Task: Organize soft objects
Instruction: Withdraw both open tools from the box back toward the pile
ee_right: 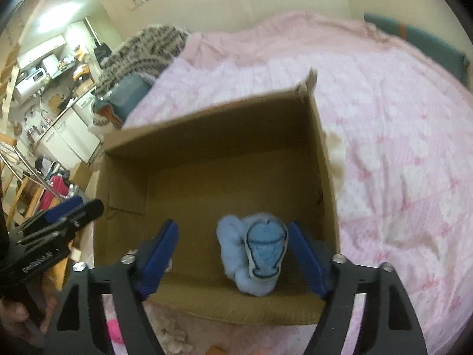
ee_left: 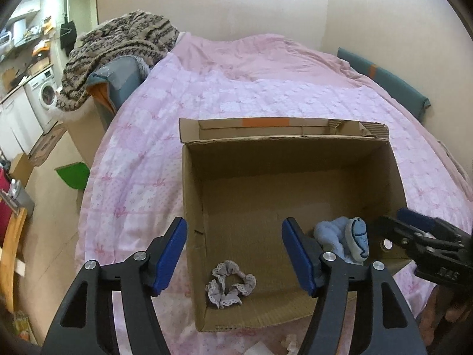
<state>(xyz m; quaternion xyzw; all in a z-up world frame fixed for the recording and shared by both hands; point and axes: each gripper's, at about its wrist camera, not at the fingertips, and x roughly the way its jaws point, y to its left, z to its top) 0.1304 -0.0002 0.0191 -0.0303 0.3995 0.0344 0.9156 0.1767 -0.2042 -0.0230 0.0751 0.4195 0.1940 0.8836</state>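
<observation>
An open cardboard box (ee_left: 291,177) sat on a bed covered by a pink quilt (ee_left: 266,88). Inside it lay 2 soft things: a grey lace-edged scrunchie (ee_left: 230,284) on the floor of the box near its front left corner, and a light blue plush toy (ee_right: 254,254) (its printed face patch turned toward the right wrist camera) near the front right.

The left gripper (ee_left: 233,256) hung over the front left part of the box with its jaws spread wide and nothing between them; its left finger was outside the box's left wall, its right finger over the interior, and the scrunchie showed in the gap below.

The right gripper (ee_right: 233,256) was also wide open and gripped nothing. The plush toy lay between its blue pads (ee_right: 307,263), close to the right one; whether it touched that pad could not be told.

A patterned brown blanket (ee_left: 118,50) was heaped at the bed's far left corner.
</observation>
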